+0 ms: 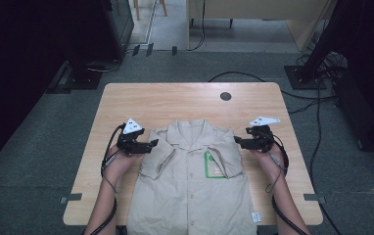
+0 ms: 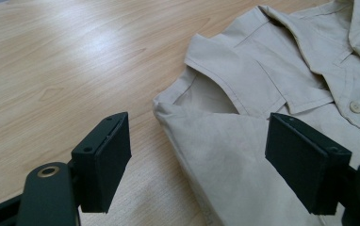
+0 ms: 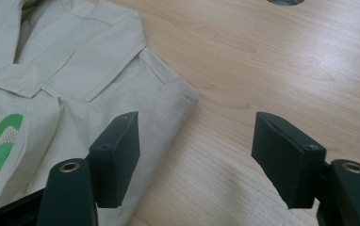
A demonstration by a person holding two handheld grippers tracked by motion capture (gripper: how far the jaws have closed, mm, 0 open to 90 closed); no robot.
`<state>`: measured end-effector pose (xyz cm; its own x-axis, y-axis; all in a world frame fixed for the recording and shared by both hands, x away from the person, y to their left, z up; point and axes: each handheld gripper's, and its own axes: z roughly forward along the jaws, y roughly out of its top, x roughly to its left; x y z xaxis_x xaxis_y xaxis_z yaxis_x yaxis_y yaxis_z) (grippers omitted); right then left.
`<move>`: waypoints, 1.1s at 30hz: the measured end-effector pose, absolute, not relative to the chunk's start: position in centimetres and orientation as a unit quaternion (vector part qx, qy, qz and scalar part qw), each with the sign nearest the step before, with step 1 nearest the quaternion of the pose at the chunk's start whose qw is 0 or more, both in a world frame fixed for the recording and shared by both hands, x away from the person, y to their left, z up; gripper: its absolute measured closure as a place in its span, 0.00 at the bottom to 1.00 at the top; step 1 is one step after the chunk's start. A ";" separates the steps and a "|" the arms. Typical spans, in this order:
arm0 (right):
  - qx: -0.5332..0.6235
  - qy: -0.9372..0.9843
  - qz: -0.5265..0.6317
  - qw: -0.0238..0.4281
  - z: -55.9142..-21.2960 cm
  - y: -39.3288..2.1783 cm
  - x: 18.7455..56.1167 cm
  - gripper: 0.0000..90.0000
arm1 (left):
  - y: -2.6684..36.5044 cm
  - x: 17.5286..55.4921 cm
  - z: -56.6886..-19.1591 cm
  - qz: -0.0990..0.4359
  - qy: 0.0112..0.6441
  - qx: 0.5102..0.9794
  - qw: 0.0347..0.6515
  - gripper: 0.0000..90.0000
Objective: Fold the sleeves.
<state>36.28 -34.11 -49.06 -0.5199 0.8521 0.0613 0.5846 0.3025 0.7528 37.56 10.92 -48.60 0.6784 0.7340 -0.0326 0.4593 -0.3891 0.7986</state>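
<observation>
both grippers, left gripper [image 1: 151,143] and right gripper [image 1: 237,140], flank the shirt [image 1: 195,186] shoulders, jaws spread and empty, apparently poised to pinch for folding.

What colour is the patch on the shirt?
Green and white patch on a beige shirt, best in the high view.

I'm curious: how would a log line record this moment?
shirt: flat on table | left gripper: open, at shoulder | right gripper: open, at other shoulder

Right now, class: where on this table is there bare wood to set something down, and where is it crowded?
Bare: the table's far strip between the shirt collar and the round hole. Crowded: both shoulders, where the left tool and right tool sit.
</observation>
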 end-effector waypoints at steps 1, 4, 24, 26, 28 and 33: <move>0.456 0.787 0.375 0.179 -49.1 -34.0 36.3 0.37 | 10.9 37.6 -48.6 0.166 0.366 0.817 0.414 0.25; 0.454 0.788 0.376 0.181 -49.0 -33.8 36.4 0.37 | 10.8 37.6 -48.7 0.164 0.367 0.817 0.413 0.26; 0.449 0.787 0.384 0.178 -49.1 -32.6 36.8 0.43 | 9.1 38.3 -48.8 0.179 0.359 0.826 0.396 0.27; 0.450 0.787 0.384 0.177 -49.1 -32.5 36.8 0.43 | 9.2 38.4 -48.9 0.179 0.362 0.825 0.395 0.27; 0.449 0.788 0.382 0.177 -49.2 -32.5 36.9 0.43 | 9.2 38.5 -49.0 0.179 0.366 0.825 0.392 0.27; 0.450 0.787 0.383 0.176 -49.4 -32.6 36.9 0.43 | 9.3 38.5 -49.1 0.178 0.366 0.825 0.393 0.27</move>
